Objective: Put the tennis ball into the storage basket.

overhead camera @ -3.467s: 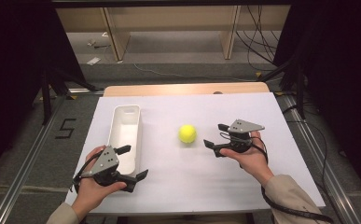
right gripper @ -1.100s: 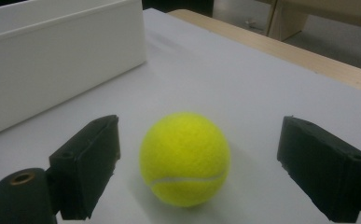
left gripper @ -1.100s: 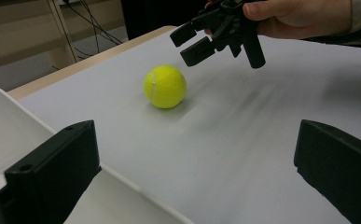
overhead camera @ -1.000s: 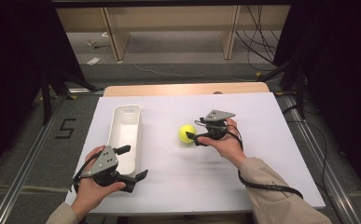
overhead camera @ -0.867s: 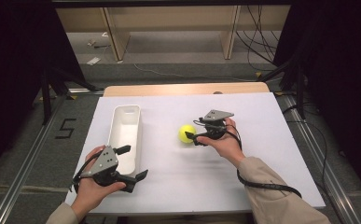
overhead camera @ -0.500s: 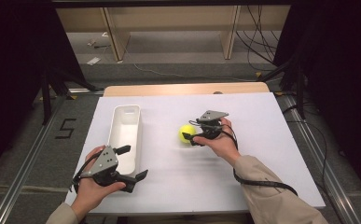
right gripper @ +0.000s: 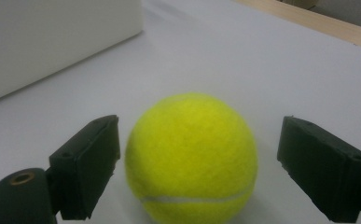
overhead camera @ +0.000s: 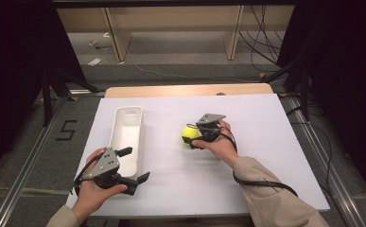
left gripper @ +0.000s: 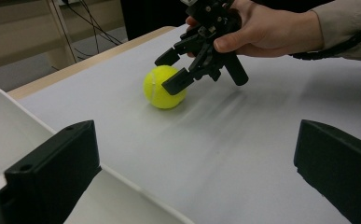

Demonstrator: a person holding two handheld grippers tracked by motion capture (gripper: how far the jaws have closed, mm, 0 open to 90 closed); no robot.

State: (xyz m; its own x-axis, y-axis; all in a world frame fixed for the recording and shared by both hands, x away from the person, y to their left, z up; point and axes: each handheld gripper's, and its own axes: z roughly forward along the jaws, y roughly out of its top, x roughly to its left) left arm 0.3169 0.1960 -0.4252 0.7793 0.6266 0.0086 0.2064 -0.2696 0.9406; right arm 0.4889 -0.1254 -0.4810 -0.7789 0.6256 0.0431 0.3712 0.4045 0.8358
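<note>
— From above, how much room was there on the table?

— Plenty. The white top lay bare toward the far edge and the right edge. The white tray sat left of the middle, its long side running from the near edge to the far one. The ball rested on the table right of the tray, apart from it, about mid-table. A ball has no long axis, so I could not give it a heading.

— And the two tools?

— The left gripper was near the front edge, at the tray's near end, jaws spread wide and holding nothing. The right gripper was at the ball, pointing left toward the tray.

— What did the left gripper view show?

— The ball sat on the bare sheet with the right gripper reaching around it from the right, a hand behind it. The tray's rim lay low at the left.

— And the right gripper view?

— The ball sat between the jaws, seam low across its front. The jaws stood wide; there was a gap on the right side, and the left one was just beside it, though I could not tell whether it touched.
</note>
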